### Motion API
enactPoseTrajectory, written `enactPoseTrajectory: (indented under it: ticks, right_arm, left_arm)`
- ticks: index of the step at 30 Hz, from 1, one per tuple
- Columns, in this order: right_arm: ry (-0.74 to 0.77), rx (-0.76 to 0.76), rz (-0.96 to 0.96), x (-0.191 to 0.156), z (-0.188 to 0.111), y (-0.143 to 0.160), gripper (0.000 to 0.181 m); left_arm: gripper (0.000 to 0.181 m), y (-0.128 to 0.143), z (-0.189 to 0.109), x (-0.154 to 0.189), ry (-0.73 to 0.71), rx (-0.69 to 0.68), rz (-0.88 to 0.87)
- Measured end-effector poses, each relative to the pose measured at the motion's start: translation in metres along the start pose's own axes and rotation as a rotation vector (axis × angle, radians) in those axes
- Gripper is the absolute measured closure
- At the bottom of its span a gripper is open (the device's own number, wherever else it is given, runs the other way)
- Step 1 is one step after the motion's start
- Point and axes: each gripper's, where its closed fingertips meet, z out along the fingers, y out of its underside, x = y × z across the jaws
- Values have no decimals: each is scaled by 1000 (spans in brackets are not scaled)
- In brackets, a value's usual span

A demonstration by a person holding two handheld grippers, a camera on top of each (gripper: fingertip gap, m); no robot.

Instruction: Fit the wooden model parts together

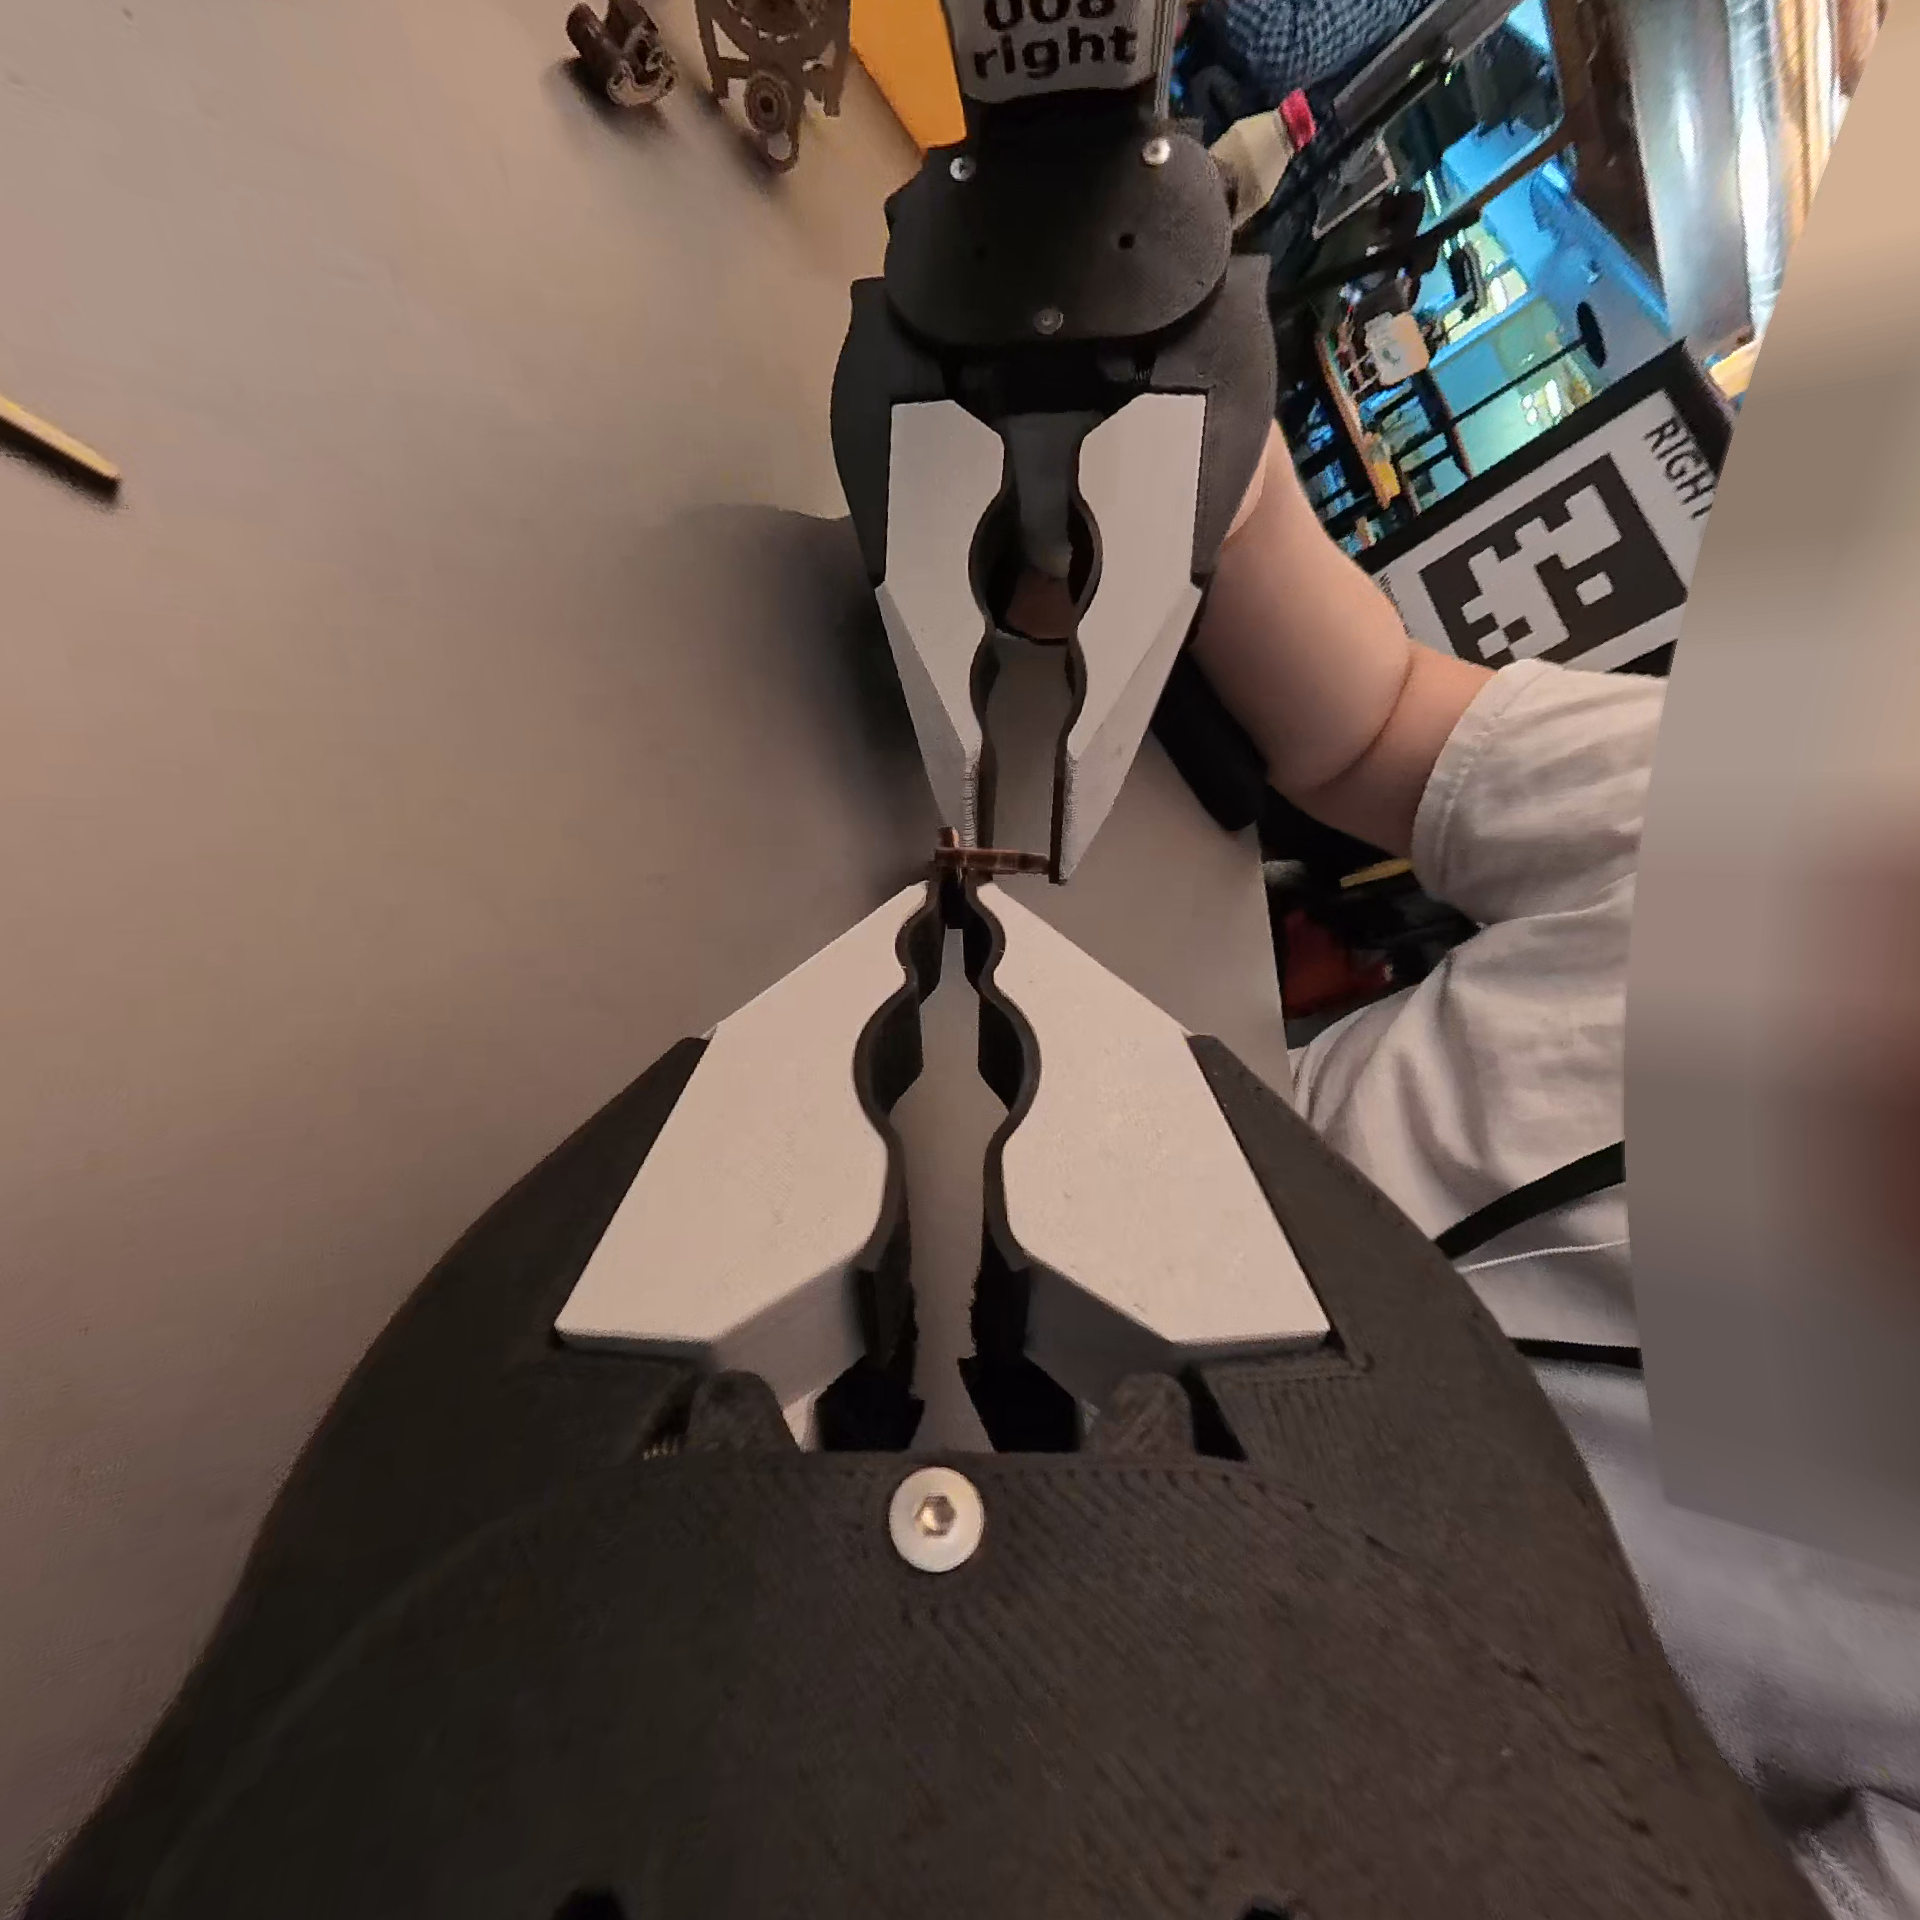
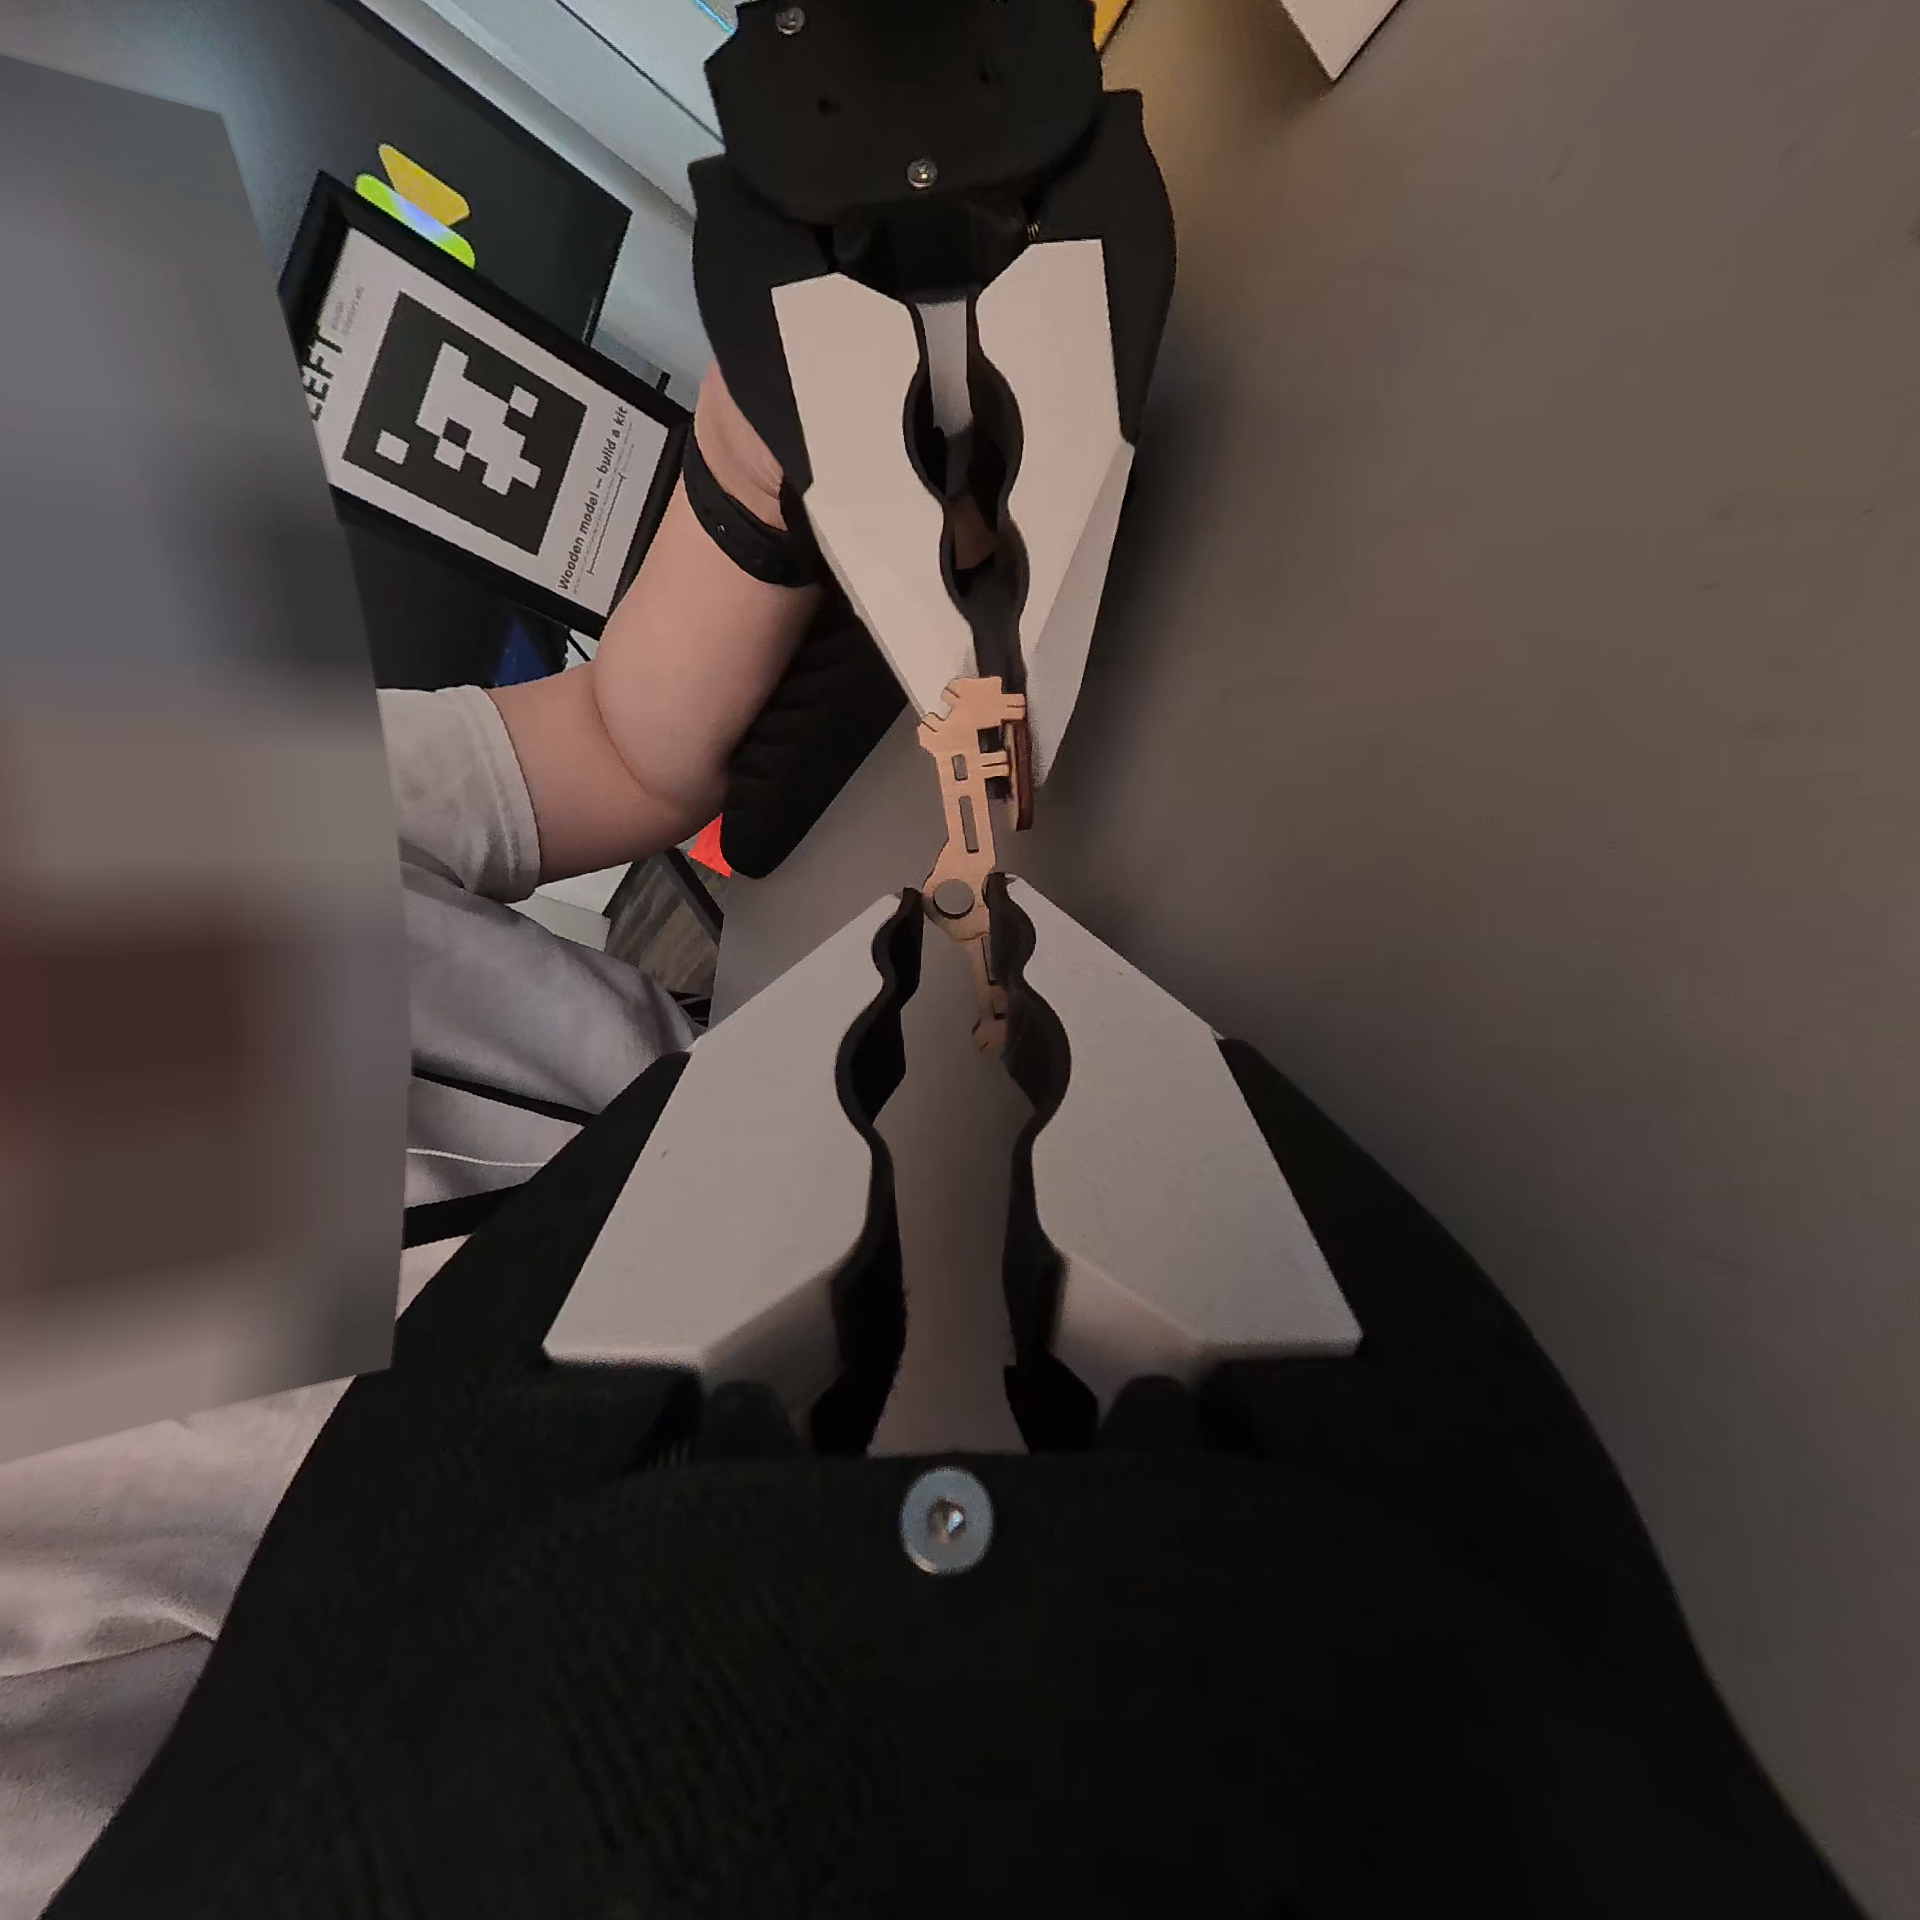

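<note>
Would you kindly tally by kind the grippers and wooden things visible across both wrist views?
Grippers: 2, left gripper, right gripper
Held wooden parts: 2, strip, dark piece
Table assemblies: 2, gear assembly, frame assembly
Stick: 1
Total: 7

Left gripper (image 1: 951, 894): black textured body; pale grey finger blocks; black wavy inner edges; silver screw at centre.
Right gripper (image 2: 961, 899): black body; white-grey finger blocks; black scalloped inner edges; silver screw.
Wooden strip (image 2: 971, 821): light tan face with dark cut slots; grey round disc near its lower end; dark brown burnt edges.
Small wooden part (image 2: 1020, 774): reddish brown.
Table (image 1: 364, 727): plain matt grey-beige.
Wooden assemblies (image 1: 769, 62) at the table's far edge: dark brown.
Marker card (image 2: 468, 436): white, with black square block pattern, black frame.
Sleeve (image 1: 1538, 769): white.
</note>
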Motion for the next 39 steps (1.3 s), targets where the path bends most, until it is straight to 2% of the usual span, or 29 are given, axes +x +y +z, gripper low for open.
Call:
enactPoseTrajectory:
  ticks: [5,17,22,25,30,31,37,39]
  right_arm:
    - [-1,19,22,1,-1,-2,168]
    - [16,39,17,3,-2,-5,162]
    - [83,47,-50,4,-5,-10,160]
    - [208,78,-216,0,-11,-22,156]
    - [572,56,-572,-13,-12,-35,153]
    - [673,57,-589,-12,-13,-36,151]
    - [1038,144,-680,-23,-10,-23,150]
    - [1106,156,-687,-17,-5,-19,150]
  left_arm:
    - [181,-1,-1,-1,30,16,-58]
    - [181,1,0,0,35,5,-73]
    - [181,1,0,0,34,0,-72]
    - [181,2,0,0,34,-2,-75]
    - [181,2,0,-1,37,0,-82]
    - [181,1,0,-1,38,1,-84]
    - [181,0,-1,-1,40,9,-86]
    - [181,0,-1,-1,41,13,-89]
